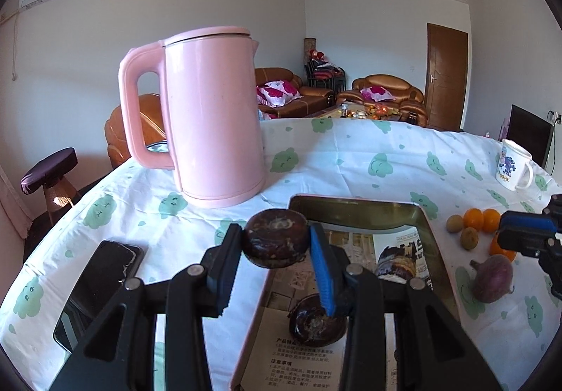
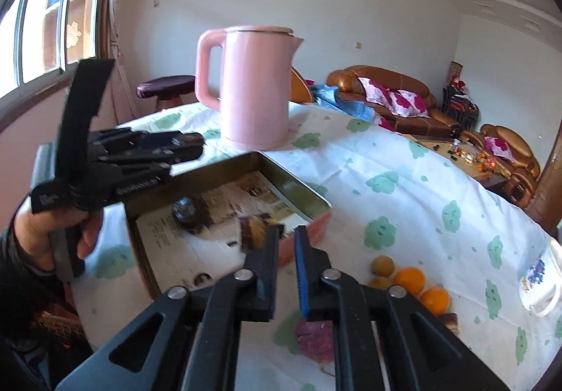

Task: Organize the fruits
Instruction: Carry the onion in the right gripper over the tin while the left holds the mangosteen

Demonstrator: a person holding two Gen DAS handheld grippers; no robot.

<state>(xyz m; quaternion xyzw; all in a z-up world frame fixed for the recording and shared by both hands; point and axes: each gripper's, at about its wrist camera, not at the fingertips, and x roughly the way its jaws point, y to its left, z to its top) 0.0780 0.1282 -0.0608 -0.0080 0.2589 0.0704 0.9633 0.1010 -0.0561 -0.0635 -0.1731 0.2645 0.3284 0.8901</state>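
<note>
My left gripper (image 1: 276, 243) is shut on a dark brown round fruit (image 1: 275, 238) and holds it above the near left edge of the rectangular tin tray (image 1: 354, 206). A second dark fruit (image 1: 318, 322) lies in the tray on the printed paper. My right gripper (image 2: 286, 243) hangs empty with a narrow gap between its fingers, above the cloth by the tray's corner. Right of the tray lie a purple fruit (image 1: 491, 278), oranges (image 1: 481, 219) and small brownish-green fruits (image 1: 469, 238). In the right wrist view I see the purple fruit (image 2: 314, 338), the oranges (image 2: 409, 280) and the tray (image 2: 298, 189).
A pink kettle (image 1: 214, 117) stands behind the tray. A black phone (image 1: 98, 282) lies at the left. A white printed mug (image 1: 513, 164) stands at the far right. The table has a white cloth with green prints (image 1: 351, 152). A sofa and stool lie beyond.
</note>
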